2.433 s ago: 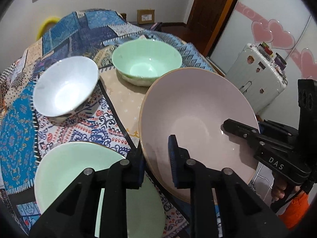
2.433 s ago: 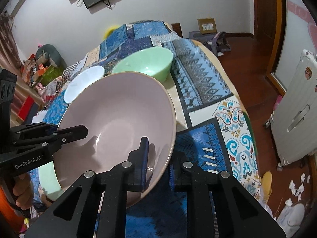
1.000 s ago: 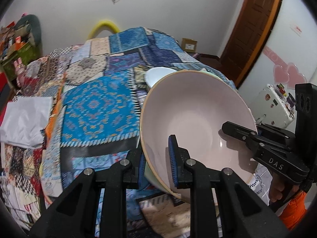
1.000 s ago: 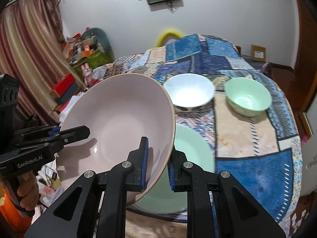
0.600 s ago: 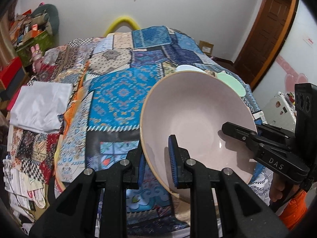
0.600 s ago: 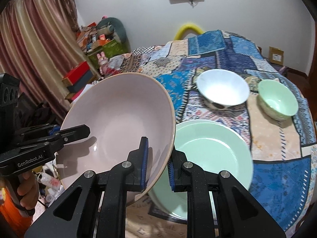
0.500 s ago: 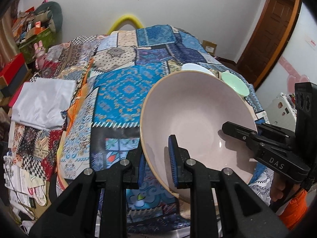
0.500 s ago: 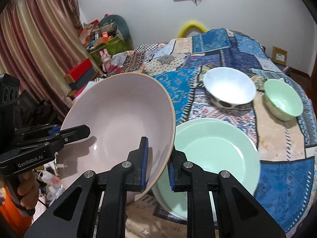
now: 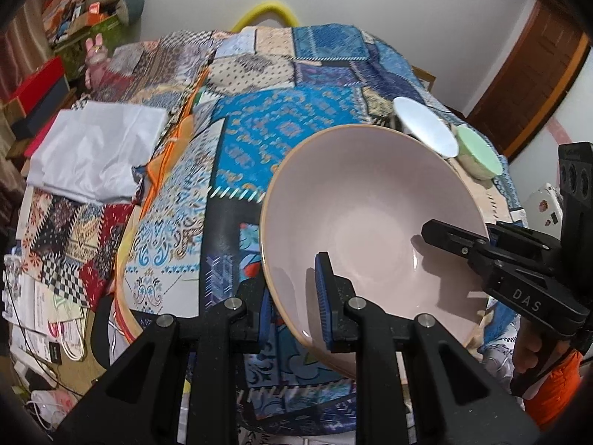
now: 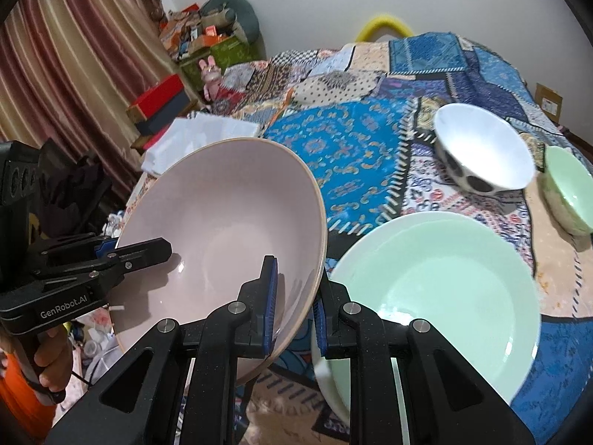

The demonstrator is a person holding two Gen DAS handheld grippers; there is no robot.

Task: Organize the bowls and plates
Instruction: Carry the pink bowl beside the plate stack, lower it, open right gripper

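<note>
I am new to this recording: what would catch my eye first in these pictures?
A large pale pink ceramic bowl fills the foreground, tilted, with the left gripper and right gripper each shut on its rim. Beside it, on the blue patchwork tablecloth, lies a wide mint-green plate.

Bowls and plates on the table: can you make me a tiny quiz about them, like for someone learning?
1. True or false: both tools grip the pink bowl by its rim.
2. What does the pink bowl's right edge hang over: A) the green plate, B) the white bowl, C) the white cloth?
3. Which dish has dark spots on its outside?

Key:
1. True: the left tool and the right tool each pinch the rim, on opposite sides.
2. A.
3. The white bowl, beside the small green bowl.
</note>
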